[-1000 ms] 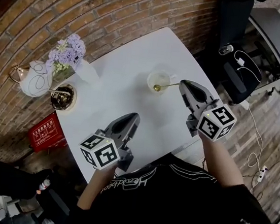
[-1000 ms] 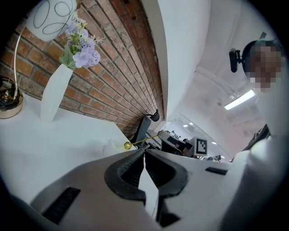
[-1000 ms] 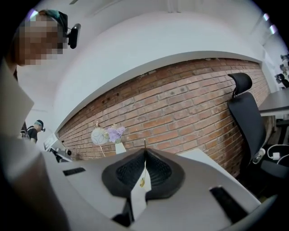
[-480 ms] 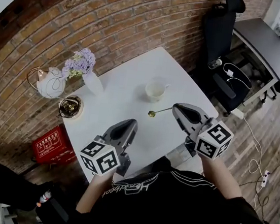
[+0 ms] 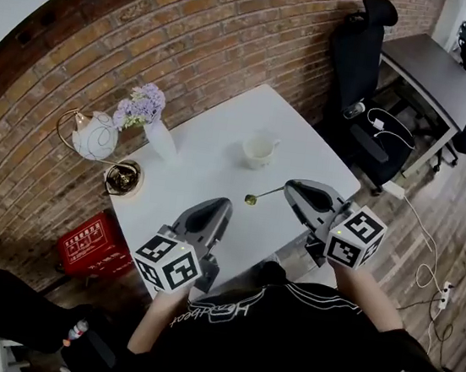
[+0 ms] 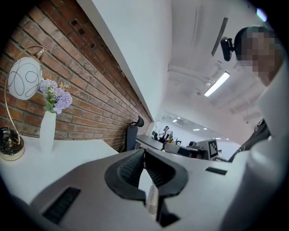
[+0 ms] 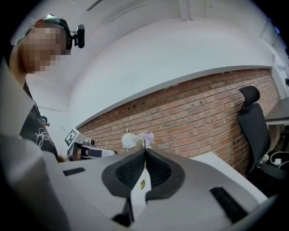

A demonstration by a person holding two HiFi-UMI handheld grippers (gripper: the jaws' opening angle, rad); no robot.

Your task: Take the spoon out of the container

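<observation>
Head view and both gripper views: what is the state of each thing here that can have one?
Spoon: out of the cup, held by its handle.
Cup: upright on the table, no spoon in it.
Right gripper: jaws shut on the spoon.
Left gripper: jaws shut, empty.
Vase: upright, with flowers in it.

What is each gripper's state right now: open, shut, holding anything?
Left gripper: shut, nothing between its jaws.
Right gripper: shut on the handle of the slim gold metal spoon.
</observation>
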